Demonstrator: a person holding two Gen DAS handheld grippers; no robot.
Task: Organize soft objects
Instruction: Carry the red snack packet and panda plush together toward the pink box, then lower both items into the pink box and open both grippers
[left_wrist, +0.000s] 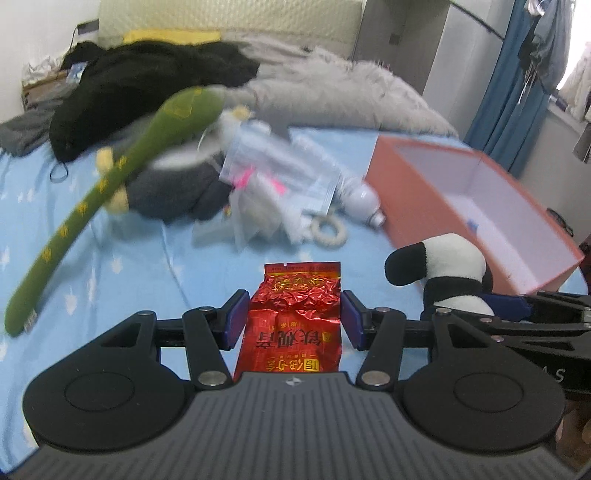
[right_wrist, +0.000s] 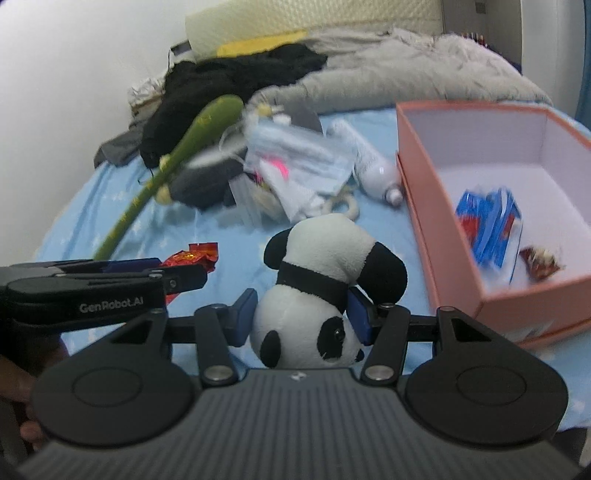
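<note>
While both grippers sit above the blue bedsheet (left_wrist: 110, 229), a red foil packet (left_wrist: 295, 314) is pinched at half spread by the left gripper (left_wrist: 294, 319); a panda plush (right_wrist: 317, 295), upside down, is clamped by the right gripper (right_wrist: 303, 317), beside the pink box (right_wrist: 436, 229).

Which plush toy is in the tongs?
The panda, gripped upside down by the right tongs. The long green plush lies loose on the bed.

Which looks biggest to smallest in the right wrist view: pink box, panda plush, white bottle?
1. pink box
2. panda plush, though it sits close to the camera in the right gripper, which inflates it
3. white bottle
</note>
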